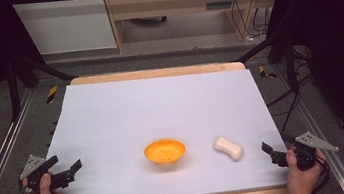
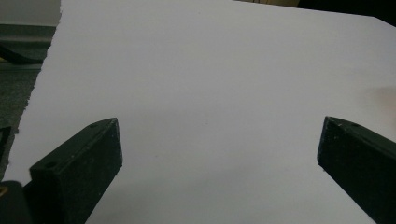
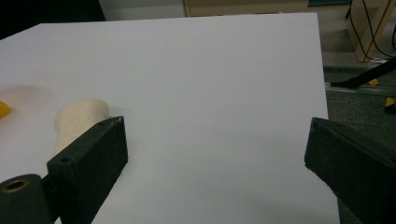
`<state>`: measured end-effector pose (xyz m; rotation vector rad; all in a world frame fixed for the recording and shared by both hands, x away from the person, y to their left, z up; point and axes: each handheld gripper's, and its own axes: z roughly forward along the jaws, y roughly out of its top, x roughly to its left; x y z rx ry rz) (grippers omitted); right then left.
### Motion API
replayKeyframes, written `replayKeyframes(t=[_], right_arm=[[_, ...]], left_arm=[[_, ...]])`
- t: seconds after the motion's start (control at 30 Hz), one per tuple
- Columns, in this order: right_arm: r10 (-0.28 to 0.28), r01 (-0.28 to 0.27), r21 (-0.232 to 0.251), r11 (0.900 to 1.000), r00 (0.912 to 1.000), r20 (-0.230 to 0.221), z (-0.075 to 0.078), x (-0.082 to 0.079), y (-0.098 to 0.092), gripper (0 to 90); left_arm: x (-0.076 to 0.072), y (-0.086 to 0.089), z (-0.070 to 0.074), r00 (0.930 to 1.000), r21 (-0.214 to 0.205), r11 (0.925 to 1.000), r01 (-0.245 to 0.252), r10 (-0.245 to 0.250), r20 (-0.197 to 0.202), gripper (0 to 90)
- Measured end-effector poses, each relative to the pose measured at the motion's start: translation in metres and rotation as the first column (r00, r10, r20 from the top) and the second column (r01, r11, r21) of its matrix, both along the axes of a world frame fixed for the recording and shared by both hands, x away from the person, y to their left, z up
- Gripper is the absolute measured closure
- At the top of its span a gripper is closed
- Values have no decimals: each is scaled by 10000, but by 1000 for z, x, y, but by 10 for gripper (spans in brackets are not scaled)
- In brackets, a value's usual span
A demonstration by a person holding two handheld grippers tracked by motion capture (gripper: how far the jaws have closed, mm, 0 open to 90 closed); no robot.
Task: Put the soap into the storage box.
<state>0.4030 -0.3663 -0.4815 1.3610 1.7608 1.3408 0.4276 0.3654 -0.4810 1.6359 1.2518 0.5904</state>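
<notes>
— So, nearest to us, what do we have at the front edge?

— We see a hand on each tool. Our left gripper (image 1: 66,174) sits at the near left corner of the white table sheet (image 1: 161,103), its jaws spread wide with nothing between them. In the left gripper view the two black jaws stand far apart over bare white surface.

— And the other side?

— Our right gripper (image 1: 272,150) is at the near right corner, likewise gaping and holding nothing. In the right gripper view its jaws are well apart, and the cream-coloured piece (image 3: 77,119) shows just behind the left-hand jaw.

— What is that piece?

— We see a pale, dumbbell-shaped object (image 1: 228,147), narrower at the middle, lying flat on the sheet, near the right gripper but apart from it.

— Any containers?

— One: an orange bowl (image 1: 165,151), upright, just left of the pale piece and between the two grippers. We make out faint dark specks inside it, though we cannot tell what they are.

— Farther back?

— Beyond the sheet's far edge we see a strip of wooden tabletop (image 1: 156,72), then grey floor, a white cabinet (image 1: 65,25), a wooden desk (image 1: 182,0), and cables (image 1: 242,17) hanging at the right.

— Any writing?

— We find no legible writing; a small label on the desk is too blurred to read.
</notes>
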Motion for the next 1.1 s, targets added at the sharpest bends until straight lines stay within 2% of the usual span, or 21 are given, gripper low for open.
replayKeyframes(t=[0.1, 0.13, 0.2, 0.23, 0.27, 0.3, 0.33, 0.43, 0.47, 0.5, 0.53, 0.57, 0.63, 0.67, 0.73, 0.8, 0.83, 0.9, 1.0, 1.03, 1.1], right_arm=[[638, -691, -796, 9944, 9957, -672, 6, 4, 5, 91], [1114, -1207, -945, 9882, 9889, -985, 10, 8, 8, 94], [1575, -1865, -1892, 9641, 9748, -1580, 18, 13, 19, 93], [1575, -1865, -1892, 9641, 9748, -1580, 18, 13, 19, 93], [1869, -2458, -2760, 9292, 9568, -2229, 25, 19, 33, 90], [1925, -2644, -2990, 9169, 9492, -2489, 26, 22, 37, 86], [1925, -2644, -2990, 9169, 9492, -2489, 26, 22, 37, 86], [2172, -3358, -3709, 8659, 9201, -3261, 31, 31, 53, 72], [2357, -3843, -3910, 8363, 8959, -3766, 34, 37, 60, 63], [2357, -3843, -3910, 8363, 8959, -3766, 34, 37, 60, 63], [2347, -3957, -3967, 8283, 8879, -3957, 35, 39, 63, 63], [2401, -4240, -4151, 8050, 8725, -4255, 37, 43, 68, 62], [2439, -4351, -4130, 8001, 8649, -4387, 38, 45, 70, 62], [2481, -4560, -4157, 7869, 8506, -4636, 40, 48, 72, 62], [2453, -4687, -4218, 7762, 8407, -4827, 41, 50, 75, 62], [2421, -4681, -4155, 7799, 8378, -4894, 42, 51, 77, 61], [2523, -4852, -4235, 7650, 8308, -4962, 43, 53, 78, 59], [2497, -4891, -4209, 7639, 8255, -5062, 45, 54, 81, 60], [2394, -5113, -4403, 7381, 8085, -5375, 48, 58, 87, 53], [2394, -5113, -4403, 7381, 8085, -5375, 48, 58, 87, 53], [2423, -5238, -4504, 7231, 8029, -5447, 50, 61, 90, 54]], left_arm=[[0, -1, 0, 10000, 63, 10000, 23, -23, 16, 0], [0, -1, 0, 10000, 73, 10000, 25, -26, 17, 0], [0, -1, 0, 10000, 107, 9999, 23, -23, 34, 0], [0, -1, 0, 10000, 107, 9999, 23, -23, 34, 0], [0, -1, 0, 10000, 131, 9999, 12, -13, 38, 0], [0, -1, 0, 10000, 131, 9999, 12, -13, 38, 0], [-1, -1, 0, 10000, 128, 9999, 20, -21, 30, 0], [0, -1, 0, 10000, 113, 9999, 51, -51, 12, 0], [0, -1, 0, 10000, 102, 9999, 53, -54, 9, 0], [0, -1, 0, 10000, 102, 9999, 53, -54, 9, 0], [0, -1, 0, 10000, 128, 9999, 73, -73, 6, 0], [0, -1, 0, 10000, 136, 9999, 92, -92, -12, 0], [0, -1, 0, 9999, 145, 9998, 102, -102, -15, 0], [0, -2, 0, 9999, 135, 9998, 110, -110, -24, 0], [0, -2, 0, 9999, 137, 9998, 121, -121, -29, 0], [0, -2, 0, 9999, 139, 9998, 125, -124, -33, 0], [0, -2, 0, 9999, 152, 9998, 129, -129, -36, 0], [0, -2, 0, 9999, 193, 9997, 124, -123, -43, 0], [0, -3, 0, 9999, 222, 9997, 134, -133, -52, 0], [0, -3, 0, 9999, 222, 9997, 134, -133, -52, 0], [0, -3, 0, 9999, 215, 9997, 138, -137, -57, 0]])
